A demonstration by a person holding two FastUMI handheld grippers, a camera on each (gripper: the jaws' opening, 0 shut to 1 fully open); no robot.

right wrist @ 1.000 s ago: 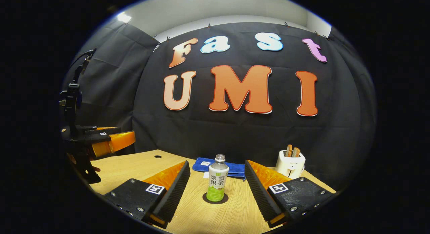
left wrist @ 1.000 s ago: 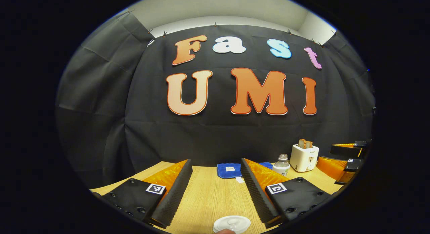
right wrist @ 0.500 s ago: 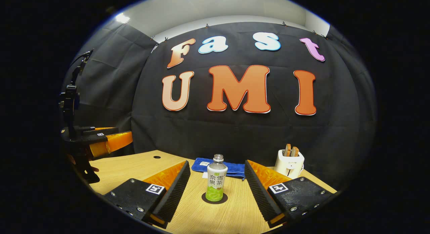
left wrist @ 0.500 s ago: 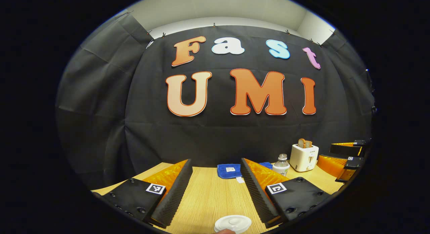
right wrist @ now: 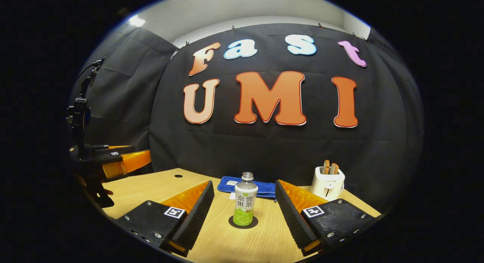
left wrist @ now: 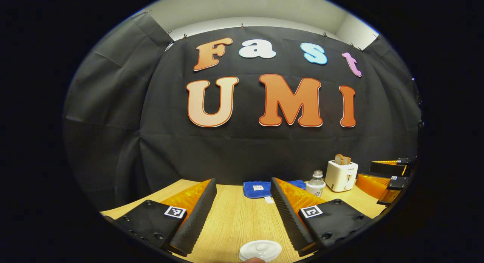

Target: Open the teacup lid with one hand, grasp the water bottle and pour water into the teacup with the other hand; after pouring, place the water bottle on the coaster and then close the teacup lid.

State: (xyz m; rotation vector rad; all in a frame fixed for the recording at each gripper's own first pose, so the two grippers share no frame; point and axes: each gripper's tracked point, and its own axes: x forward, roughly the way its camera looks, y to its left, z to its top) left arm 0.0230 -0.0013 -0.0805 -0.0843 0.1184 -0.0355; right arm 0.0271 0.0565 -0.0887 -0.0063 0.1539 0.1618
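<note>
A staged recording booth, not a real kitchen: black cloth (right wrist: pixel 264 149) is clipped up as walls under a plain white ceiling, and a wooden counter (right wrist: pixel 159 187) carries household props, a toaster (right wrist: pixel 327 183) with bread and a folded blue towel (right wrist: pixel 261 188).

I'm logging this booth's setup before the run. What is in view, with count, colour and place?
Table: one, light wood, under everything.
Lid: one, white, on the table near the left gripper, between its fingers in the left gripper view.
Bottle: one, clear with a white and green label, uncapped, upright on the coaster.
Coaster: one, dark, round, under the bottle.
Cloth: one, blue, at the back of the table.
Toaster: one, white, back right, two slices of toast in it.
Left gripper: open, empty.
Right gripper: open, bottle ahead between its fingers, untouched.
</note>
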